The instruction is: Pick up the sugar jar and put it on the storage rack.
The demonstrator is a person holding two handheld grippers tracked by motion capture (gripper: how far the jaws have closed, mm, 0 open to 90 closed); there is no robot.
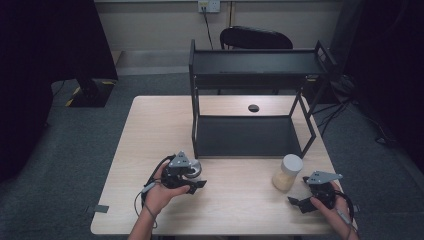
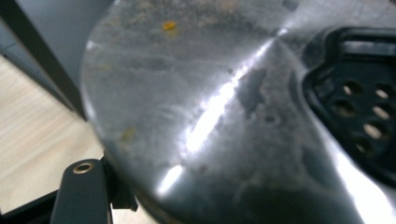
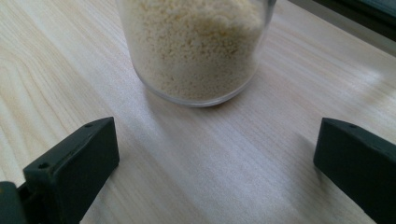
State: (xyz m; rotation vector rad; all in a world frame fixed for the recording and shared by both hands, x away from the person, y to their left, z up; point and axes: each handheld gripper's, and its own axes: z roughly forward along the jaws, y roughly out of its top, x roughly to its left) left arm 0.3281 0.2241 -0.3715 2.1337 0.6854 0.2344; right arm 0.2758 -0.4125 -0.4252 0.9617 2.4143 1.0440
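A round shiny metal container is held just above the table at the front left, with my left gripper shut on it. In the left gripper view its scuffed steel side is very close, and a black perforated pad presses against it at the right. A clear jar of pale grains with a white lid stands at the front right. My right gripper rests low just right of it. Its jaws stand wide open, apart from the jar, and nothing is between them.
A black two-level metal rack stands at the back middle of the wooden table, close behind the jar. There is a small round hole in the tabletop under the rack. A dark chair stands beyond the table.
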